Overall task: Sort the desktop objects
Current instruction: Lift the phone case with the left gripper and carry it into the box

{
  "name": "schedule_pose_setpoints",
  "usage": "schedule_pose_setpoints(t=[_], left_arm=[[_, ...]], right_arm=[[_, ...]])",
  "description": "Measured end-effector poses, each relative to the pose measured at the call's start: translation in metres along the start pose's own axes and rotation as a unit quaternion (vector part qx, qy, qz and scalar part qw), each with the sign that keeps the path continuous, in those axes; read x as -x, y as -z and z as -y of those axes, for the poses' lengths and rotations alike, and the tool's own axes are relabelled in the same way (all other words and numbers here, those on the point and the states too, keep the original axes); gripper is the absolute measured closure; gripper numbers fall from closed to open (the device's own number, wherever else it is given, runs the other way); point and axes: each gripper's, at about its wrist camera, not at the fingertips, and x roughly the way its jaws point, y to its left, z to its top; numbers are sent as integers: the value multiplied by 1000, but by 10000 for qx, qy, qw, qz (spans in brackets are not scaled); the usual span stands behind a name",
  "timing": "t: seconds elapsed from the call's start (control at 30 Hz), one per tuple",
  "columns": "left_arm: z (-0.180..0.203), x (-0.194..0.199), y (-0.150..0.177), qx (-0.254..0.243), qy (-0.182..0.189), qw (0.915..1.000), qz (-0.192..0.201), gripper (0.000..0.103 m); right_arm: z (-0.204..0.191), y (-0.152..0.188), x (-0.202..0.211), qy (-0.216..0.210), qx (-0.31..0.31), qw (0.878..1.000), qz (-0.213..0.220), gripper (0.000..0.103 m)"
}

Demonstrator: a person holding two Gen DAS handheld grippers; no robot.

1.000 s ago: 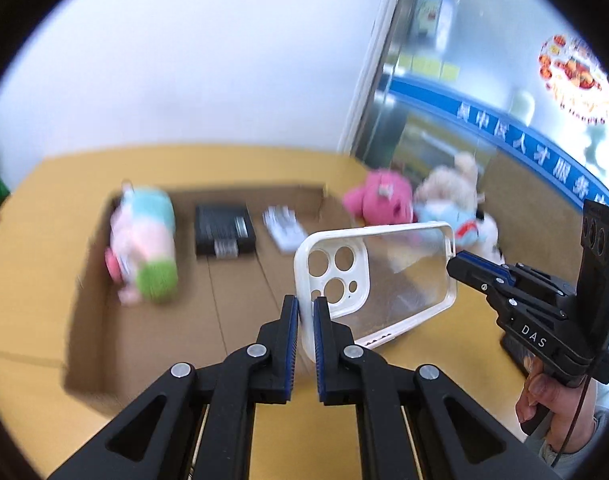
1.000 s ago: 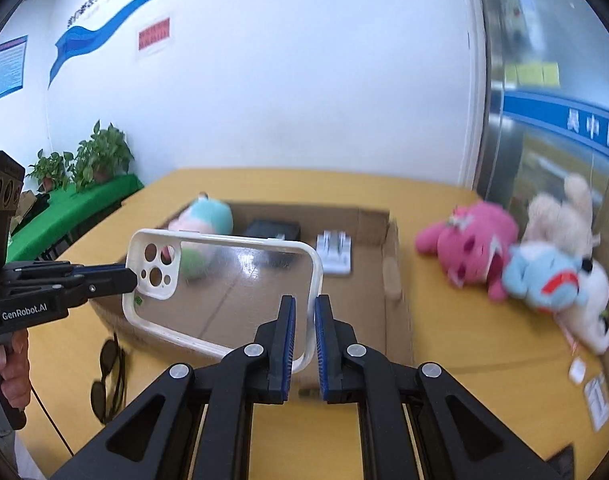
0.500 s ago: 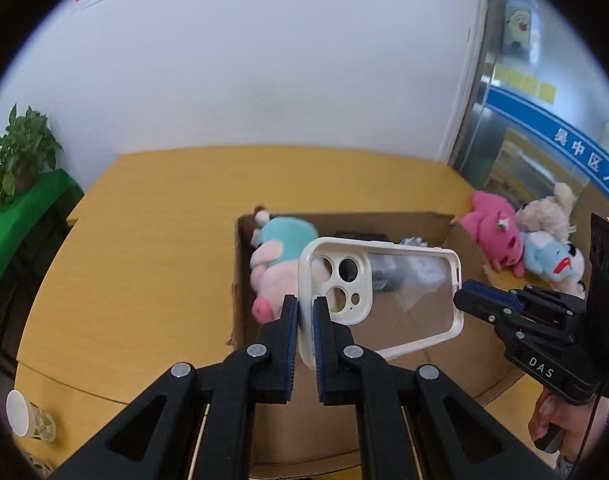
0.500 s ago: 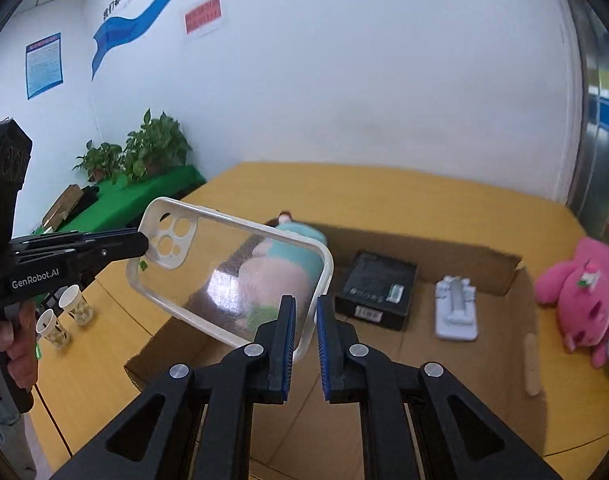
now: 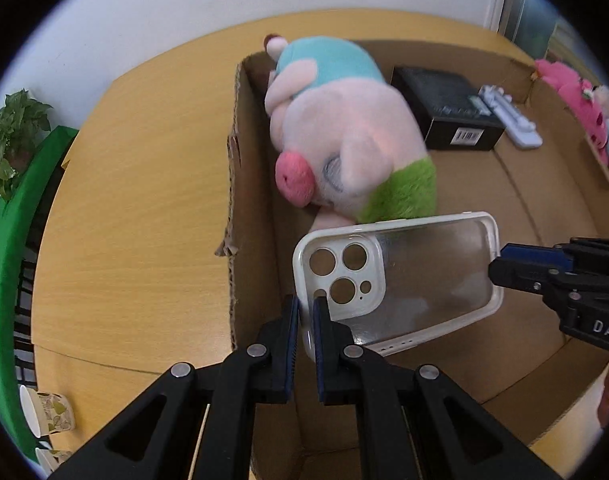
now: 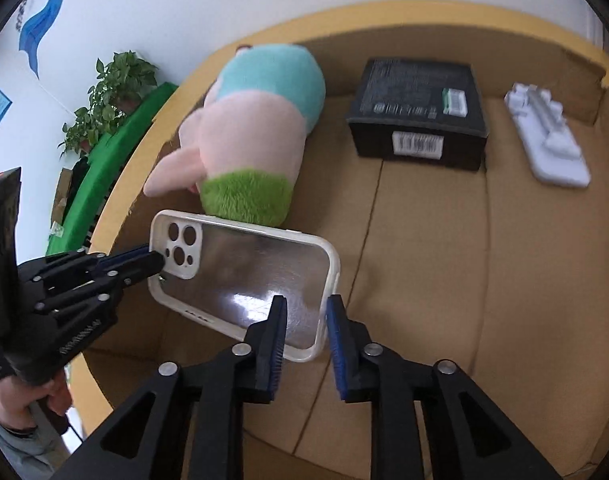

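Right wrist view: clear white-rimmed phone case (image 6: 240, 280) hangs low centre over the brown cardboard box (image 6: 424, 260), left tool (image 6: 154, 258) clamping it, right tool (image 6: 304, 330) just parted, unreleased.

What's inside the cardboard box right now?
Inside the cardboard box: a plush pig, black box, white holder. The phone case hangs over the floor, blurring what's beneath it.

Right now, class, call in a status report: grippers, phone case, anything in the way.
Left gripper shut on the phone case. Right gripper jaws just opening, pads off the case. Case over the cardboard box; plush pig close behind.
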Motion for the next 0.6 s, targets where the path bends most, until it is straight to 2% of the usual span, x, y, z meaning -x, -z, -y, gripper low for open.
schedule_pose_setpoints(t=[0.07,0.1,0.13,0.17,0.23,0.3,0.37,0.4,0.43,0.5,0.6], left_arm=[[5,0,0,-102,-123,9999,-52,96],[10,-2,-1,-179,87,9997,-120,96],[18,-5,0,-309,356,9984,-297,96],[28,-7,2,-493,395,9971,-420,96],[50,-16,7,-900,161,9939,-610,97],[50,-18,8,-841,67,9946,-601,97],[41,-15,9,-679,137,9960,-562,96],[36,-14,10,-633,43,9965,-538,96],[31,-13,12,-587,-47,9970,-509,96],[25,-10,14,-497,69,9976,-479,97],[28,-6,18,-478,-42,9981,-392,97]], right_arm=[[-3,-1,-4,63,71,9999,-140,81],[-4,-1,-6,35,96,9998,-197,82],[-7,-2,-9,-264,56,9992,-303,85],[-9,-2,-12,-336,41,9986,-395,85],[-29,1,-24,-222,392,9971,-610,85],[-39,4,-27,-114,596,9962,-629,88],[-35,5,-17,-118,573,9974,-431,88],[-30,6,-12,-63,537,9980,-334,87],[-24,6,-6,3,505,9985,-216,83],[-12,9,14,-21,378,9993,45,78],[1,15,50,5,331,9982,496,58]])
